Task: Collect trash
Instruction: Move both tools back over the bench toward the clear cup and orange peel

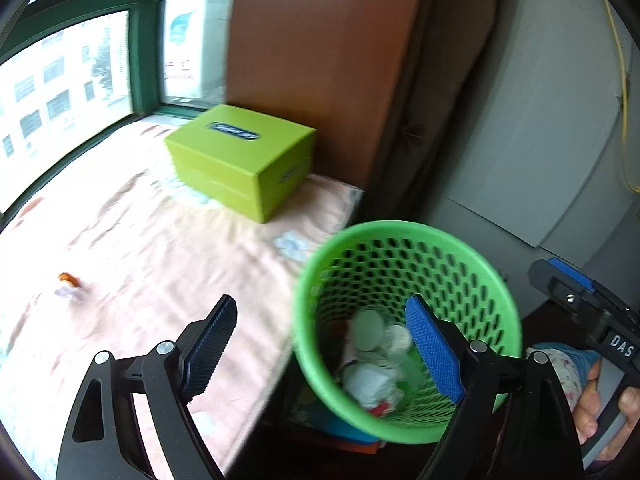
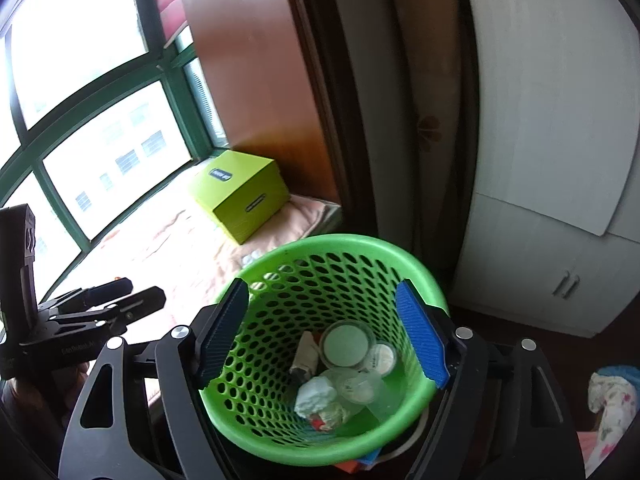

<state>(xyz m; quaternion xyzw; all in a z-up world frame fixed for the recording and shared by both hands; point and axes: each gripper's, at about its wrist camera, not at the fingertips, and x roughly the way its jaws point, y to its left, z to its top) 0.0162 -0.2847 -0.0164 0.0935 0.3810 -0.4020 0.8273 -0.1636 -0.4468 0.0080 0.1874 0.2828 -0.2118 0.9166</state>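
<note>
A green mesh wastebasket (image 1: 404,236) (image 2: 340,242) stands beside the bed and holds crumpled white paper (image 2: 316,396), clear plastic cups and a round lid (image 2: 346,344). My left gripper (image 1: 320,344) is open and empty, its right finger over the basket's mouth, its left finger over the bed. My right gripper (image 2: 324,336) is open and empty, its fingers spread above the basket's opening. A small piece of trash with an orange bit (image 1: 69,286) lies on the pink bedsheet (image 1: 160,260) to the left. The left gripper also shows in the right wrist view (image 2: 132,294), and part of the right gripper in the left wrist view (image 1: 576,284).
A lime green box (image 1: 244,160) (image 2: 240,194) sits on the bed near the window (image 1: 60,80). A brown wooden panel (image 1: 320,60) and a white cabinet (image 2: 552,160) stand behind the basket. Floral cloth (image 2: 612,404) lies at the right.
</note>
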